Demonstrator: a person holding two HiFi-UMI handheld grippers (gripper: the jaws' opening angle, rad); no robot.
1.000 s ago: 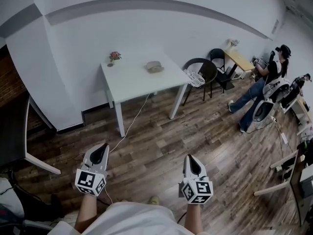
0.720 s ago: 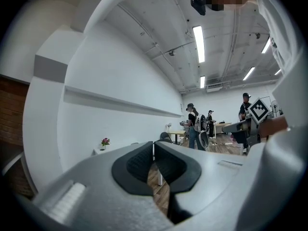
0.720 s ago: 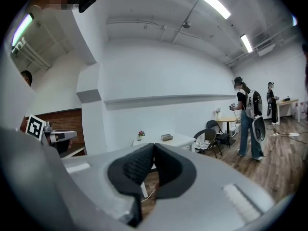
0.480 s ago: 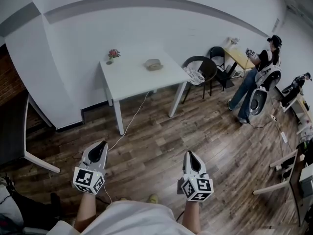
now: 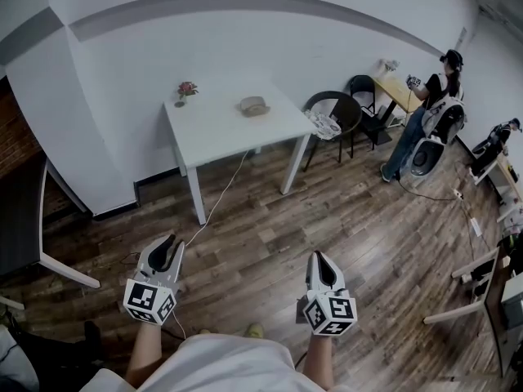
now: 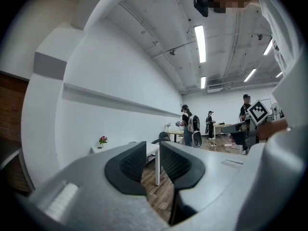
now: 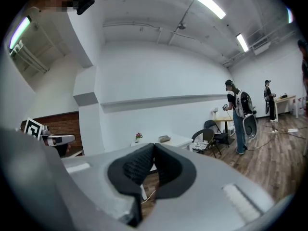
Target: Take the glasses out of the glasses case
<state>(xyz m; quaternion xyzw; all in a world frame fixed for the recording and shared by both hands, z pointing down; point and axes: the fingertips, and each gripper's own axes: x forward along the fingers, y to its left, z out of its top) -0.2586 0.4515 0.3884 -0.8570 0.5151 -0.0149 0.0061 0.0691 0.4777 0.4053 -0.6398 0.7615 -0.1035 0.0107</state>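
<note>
The glasses case is a small tan case lying shut on a white table by the far wall; in the right gripper view the glasses case shows just above the jaws. Both grippers hang low over the wood floor, well short of the table. My left gripper has its jaws a narrow gap apart, with nothing between them. My right gripper has its pads touching and holds nothing. The jaws hide the case in the left gripper view.
A small vase of flowers stands at the table's back left corner. A cable runs from the table across the floor. Black chairs stand right of the table. A person stands by a wooden desk. A dark desk is at left.
The person at the back right has risen and moved toward the wooden desk. Both grippers stay almost where they were.
</note>
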